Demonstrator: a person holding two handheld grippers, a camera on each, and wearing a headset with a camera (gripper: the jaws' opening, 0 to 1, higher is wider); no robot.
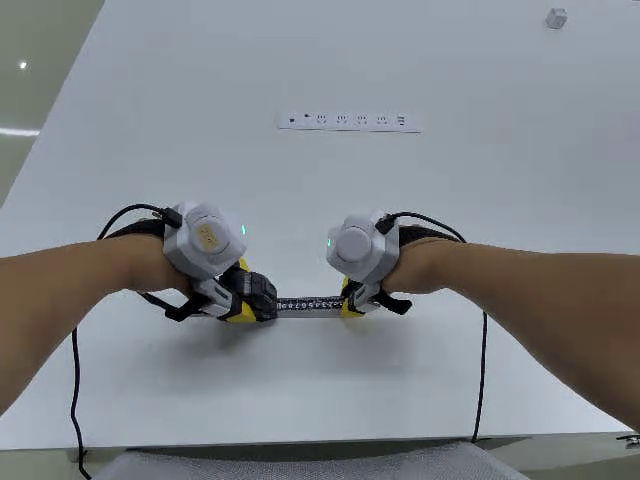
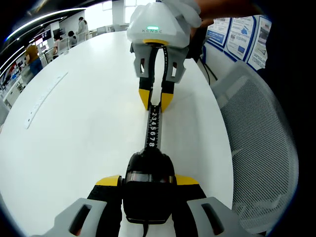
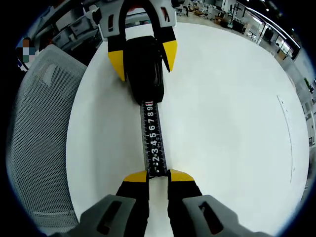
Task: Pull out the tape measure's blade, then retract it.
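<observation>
In the head view, near the front edge of the white bench (image 1: 450,180), the left gripper (image 1: 243,302) has its jaws clenched on the black plastic tape measure case (image 1: 258,293). The right gripper (image 1: 351,300) pinches the tip of the dark metal blade (image 1: 308,302), which is drawn out a short way, so the pull looks begun and the retracting is left to do. The left gripper view shows white numerals 2 to 8 on the blade, with the lettering on the right gripper's housing too blurred to read, and in the right gripper view the numerals run 2 to 9.
</observation>
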